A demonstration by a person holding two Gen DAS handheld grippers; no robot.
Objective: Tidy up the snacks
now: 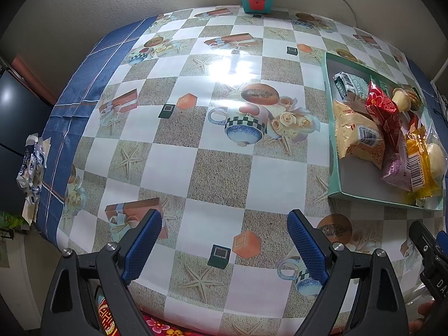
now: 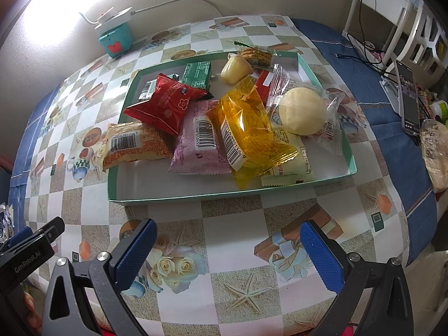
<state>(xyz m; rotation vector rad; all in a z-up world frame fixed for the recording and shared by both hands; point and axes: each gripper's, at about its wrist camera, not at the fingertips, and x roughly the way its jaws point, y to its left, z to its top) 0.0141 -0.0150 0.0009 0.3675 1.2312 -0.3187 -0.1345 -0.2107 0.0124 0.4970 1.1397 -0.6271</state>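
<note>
A shallow green tray on the checked tablecloth holds several wrapped snacks: a red packet, a pink packet, a yellow packet, a tan packet, a green packet, a round bun in clear wrap and a jelly cup. The tray also shows at the right of the left wrist view. My right gripper is open and empty, hovering in front of the tray. My left gripper is open and empty over bare tablecloth, left of the tray.
A teal box with a white device on top stands at the table's far edge by the wall. A phone on a stand and a bagged item sit at the right. A crumpled wrapper lies off the table's left edge.
</note>
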